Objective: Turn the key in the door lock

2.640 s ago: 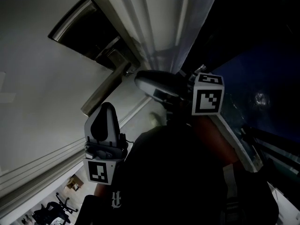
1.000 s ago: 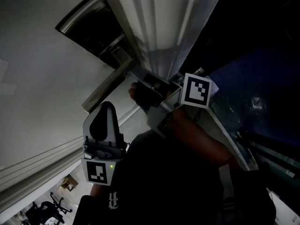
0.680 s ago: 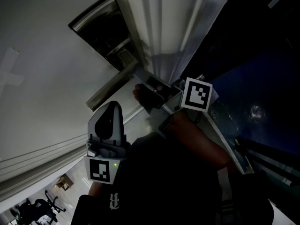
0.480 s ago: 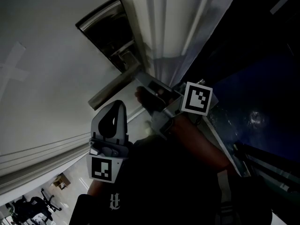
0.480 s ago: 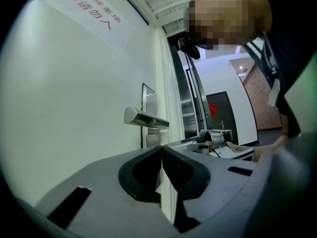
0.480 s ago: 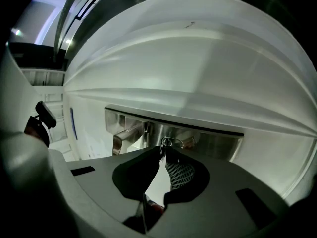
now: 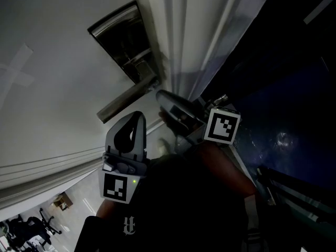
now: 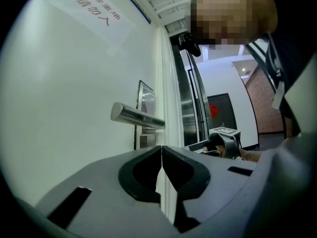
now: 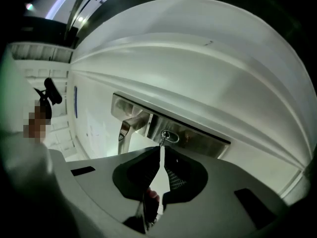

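Steel lock plate (image 9: 199, 136), right tongs (image 9: 162, 148) pinched on its key (image 9: 162, 140), left tongs (image 8: 161, 148) closed, empty

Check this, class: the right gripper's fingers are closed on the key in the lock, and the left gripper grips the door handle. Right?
Not the left gripper: the left gripper view shows its fingers shut on nothing, clear of the door handle. The right gripper is closed on the key in the lock.
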Demonstrator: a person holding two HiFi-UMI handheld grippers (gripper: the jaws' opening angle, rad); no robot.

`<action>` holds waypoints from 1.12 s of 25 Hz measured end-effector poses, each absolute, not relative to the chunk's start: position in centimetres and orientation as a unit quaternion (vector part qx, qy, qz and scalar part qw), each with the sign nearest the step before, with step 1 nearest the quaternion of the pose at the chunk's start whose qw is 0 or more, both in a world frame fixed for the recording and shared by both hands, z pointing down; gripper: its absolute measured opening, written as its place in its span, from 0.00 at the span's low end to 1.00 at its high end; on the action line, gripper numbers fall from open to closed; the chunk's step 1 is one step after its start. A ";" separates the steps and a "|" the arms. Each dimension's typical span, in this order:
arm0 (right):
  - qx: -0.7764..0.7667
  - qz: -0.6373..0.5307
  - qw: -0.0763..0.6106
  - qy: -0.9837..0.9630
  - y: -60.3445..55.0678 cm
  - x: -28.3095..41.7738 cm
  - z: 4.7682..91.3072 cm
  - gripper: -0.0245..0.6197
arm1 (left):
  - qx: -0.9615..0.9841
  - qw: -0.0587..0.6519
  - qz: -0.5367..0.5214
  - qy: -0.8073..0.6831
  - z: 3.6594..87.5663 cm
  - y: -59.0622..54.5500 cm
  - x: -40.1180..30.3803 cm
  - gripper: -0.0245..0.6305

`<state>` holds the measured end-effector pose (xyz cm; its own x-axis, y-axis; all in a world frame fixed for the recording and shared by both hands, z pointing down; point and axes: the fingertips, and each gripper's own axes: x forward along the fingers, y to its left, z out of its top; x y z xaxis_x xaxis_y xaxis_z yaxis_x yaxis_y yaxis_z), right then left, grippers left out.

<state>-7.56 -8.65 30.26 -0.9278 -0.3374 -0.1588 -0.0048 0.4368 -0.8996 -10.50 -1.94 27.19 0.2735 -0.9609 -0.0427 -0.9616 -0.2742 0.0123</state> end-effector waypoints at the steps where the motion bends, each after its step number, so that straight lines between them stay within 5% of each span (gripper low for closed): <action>1: -0.110 -0.504 0.151 0.844 -8.4 -7.3 30.4 0.08 | -0.798 0.008 0.021 0.602 27.2 -2.0 -10.3 0.05; 15: -0.240 -0.090 -0.002 0.967 -6.1 -5.5 29.1 0.06 | -0.784 -0.006 0.021 0.620 27.7 -2.2 -9.2 0.05; 28: -0.255 -0.065 -0.021 0.965 -6.5 -5.4 29.5 0.06 | -0.773 -0.009 0.019 0.634 27.9 -2.2 -9.3 0.05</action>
